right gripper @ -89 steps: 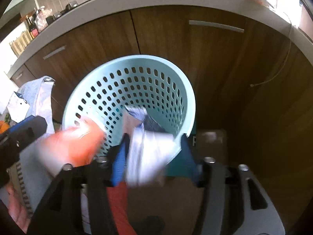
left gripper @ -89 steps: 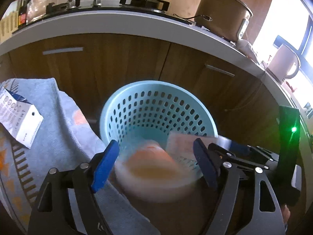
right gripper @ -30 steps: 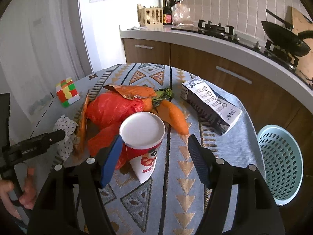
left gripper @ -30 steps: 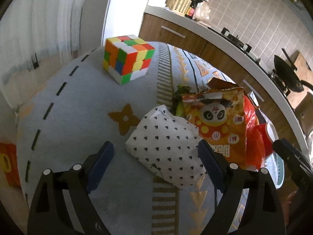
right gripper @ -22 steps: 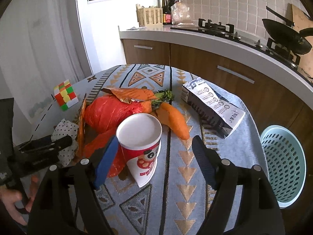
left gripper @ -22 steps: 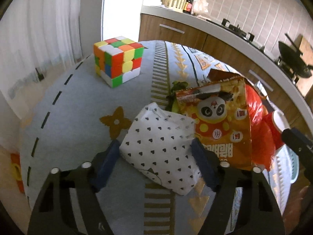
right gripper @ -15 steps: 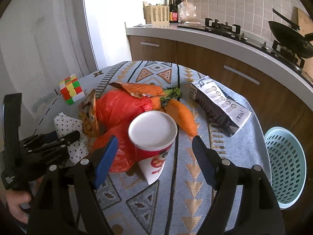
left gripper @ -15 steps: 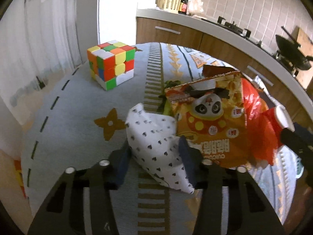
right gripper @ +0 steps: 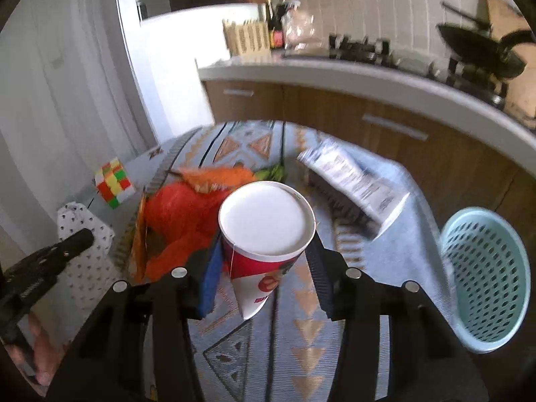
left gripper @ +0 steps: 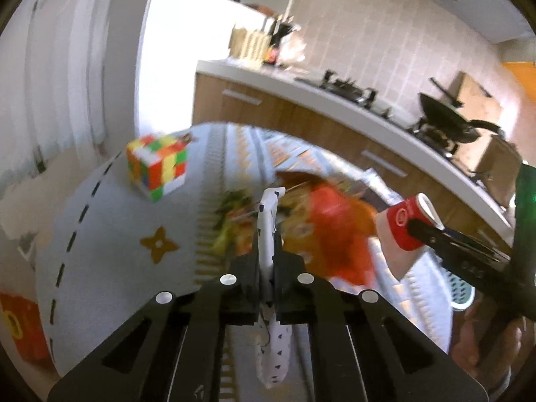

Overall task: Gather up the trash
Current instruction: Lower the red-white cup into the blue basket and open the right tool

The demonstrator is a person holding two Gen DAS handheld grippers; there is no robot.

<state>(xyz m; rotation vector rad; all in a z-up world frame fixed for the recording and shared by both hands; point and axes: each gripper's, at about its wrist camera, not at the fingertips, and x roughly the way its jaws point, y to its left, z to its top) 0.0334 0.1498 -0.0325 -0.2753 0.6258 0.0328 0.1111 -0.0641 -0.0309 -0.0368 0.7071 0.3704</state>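
Observation:
My left gripper (left gripper: 267,261) is shut on a white black-dotted paper wrapper (left gripper: 268,214), pinched edge-on and raised off the table; the same wrapper (right gripper: 83,234) shows at the left of the right wrist view. My right gripper (right gripper: 264,278) has a red paper cup (right gripper: 266,217) with a white lid between its jaws. The jaws are closing and both pads lie against the cup's sides. In the left wrist view the cup (left gripper: 400,224) is tilted at the right gripper's tip. A light-blue perforated basket (right gripper: 485,278) stands beyond the table's right edge.
On the blue patterned tablecloth (right gripper: 301,351) lie a red plastic bag (right gripper: 181,207), an orange snack packet (right gripper: 139,234), a grey-white carton (right gripper: 355,174) and a colour cube (right gripper: 114,187). A kitchen counter (right gripper: 368,80) with wooden cabinets runs behind the table.
The left jaws closed on the dotted wrapper and lifted it up and away from the snack packet. The right jaws narrowed around the cup, which now sits higher and closer in view.

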